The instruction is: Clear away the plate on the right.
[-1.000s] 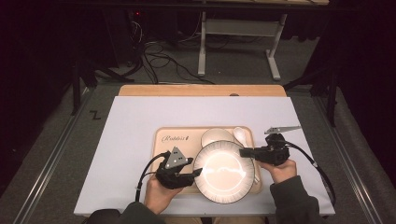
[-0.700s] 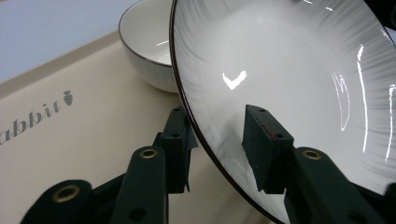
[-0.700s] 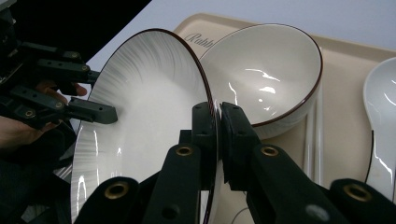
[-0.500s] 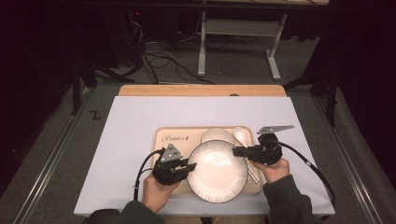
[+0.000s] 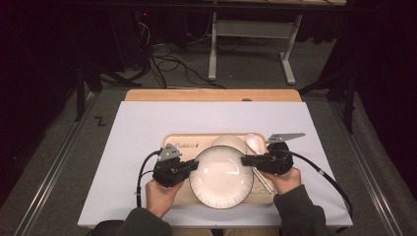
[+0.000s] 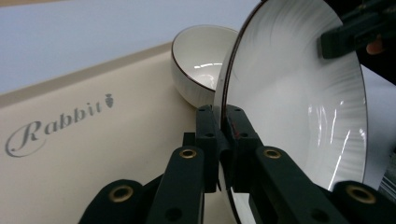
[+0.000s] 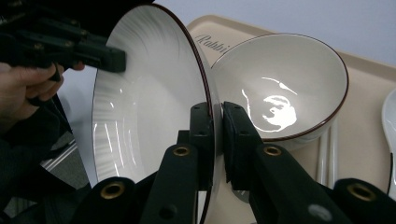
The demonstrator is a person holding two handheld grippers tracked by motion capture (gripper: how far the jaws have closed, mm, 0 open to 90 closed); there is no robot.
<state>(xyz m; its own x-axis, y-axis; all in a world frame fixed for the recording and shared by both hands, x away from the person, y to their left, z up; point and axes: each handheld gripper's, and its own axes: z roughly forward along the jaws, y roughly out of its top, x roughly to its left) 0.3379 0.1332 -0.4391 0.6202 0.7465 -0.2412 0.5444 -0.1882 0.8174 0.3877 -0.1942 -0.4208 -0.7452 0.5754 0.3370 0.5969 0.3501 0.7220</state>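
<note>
Closing onto the near-left rim of the white plate, the left tool had just clamped down, so it joined the right tool, already pinched on the opposite rim; the plate now looked held from both sides and ready to lift. It sat over the beige tray, with the bowl touching or just behind its far edge and the spoon and chopsticks close on the right. Open white desk lay to the left and beyond the tray, so that seemed the freer way out.
</note>
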